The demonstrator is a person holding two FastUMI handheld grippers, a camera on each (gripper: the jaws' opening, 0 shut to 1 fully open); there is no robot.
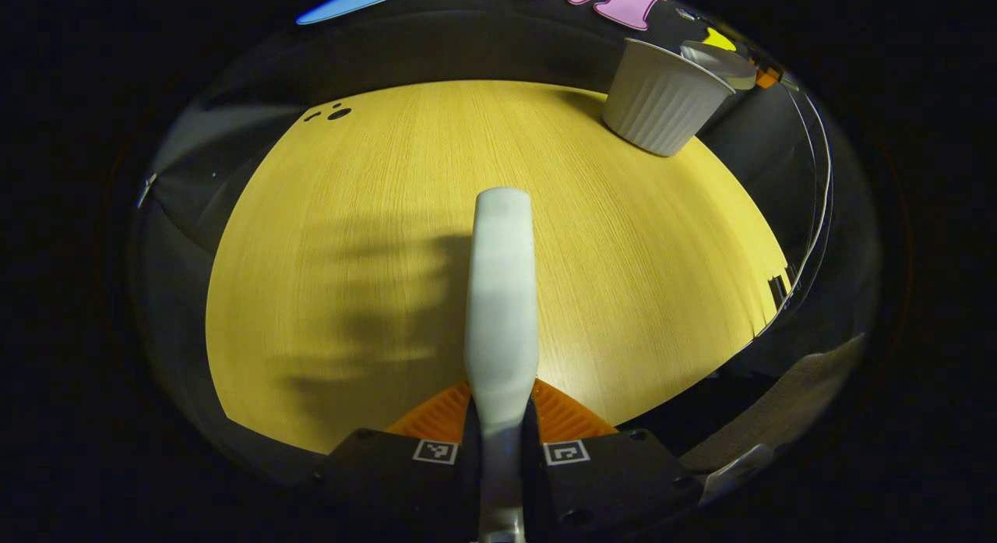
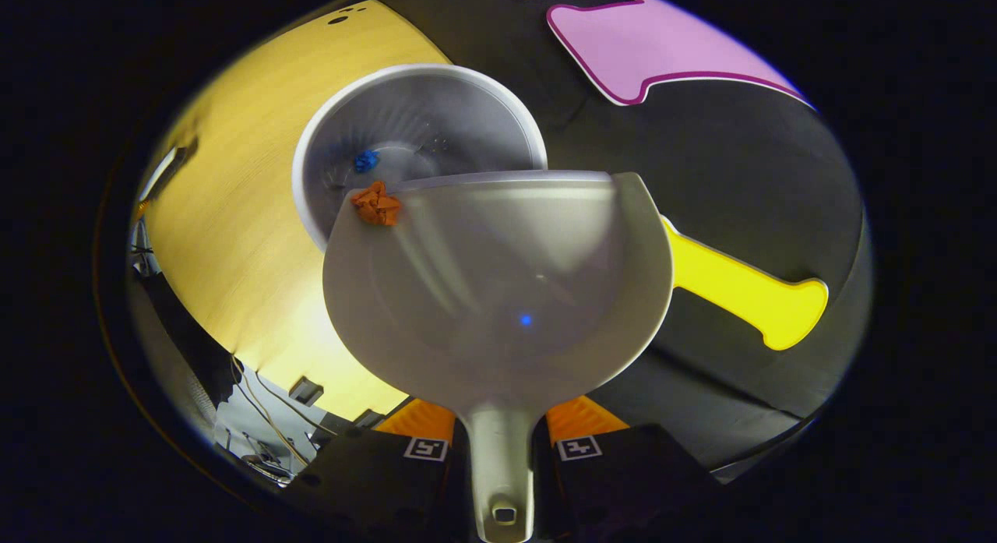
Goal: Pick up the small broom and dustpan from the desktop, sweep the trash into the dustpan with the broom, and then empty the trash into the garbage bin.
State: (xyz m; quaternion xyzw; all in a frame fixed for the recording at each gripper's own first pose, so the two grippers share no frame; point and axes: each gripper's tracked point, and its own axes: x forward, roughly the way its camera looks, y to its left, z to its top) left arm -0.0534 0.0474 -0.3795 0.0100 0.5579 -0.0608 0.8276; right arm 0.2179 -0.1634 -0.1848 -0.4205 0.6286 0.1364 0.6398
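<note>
While my left gripper clamps both fingers on the pale plastic broom handle rising up the middle of the left gripper view, the white ribbed garbage bin stands at the upper right on the yellow wood-grain desktop. In the right gripper view, my right gripper pinches the stem of the white plastic dustpan at centre frame, tipped over the bin's open mouth. A crumpled orange scrap sits on the dustpan's upper left lip, and a blue scrap lies inside the bin.

Left hand-held gripper and right hand-held gripper each clamped on a handle
</note>
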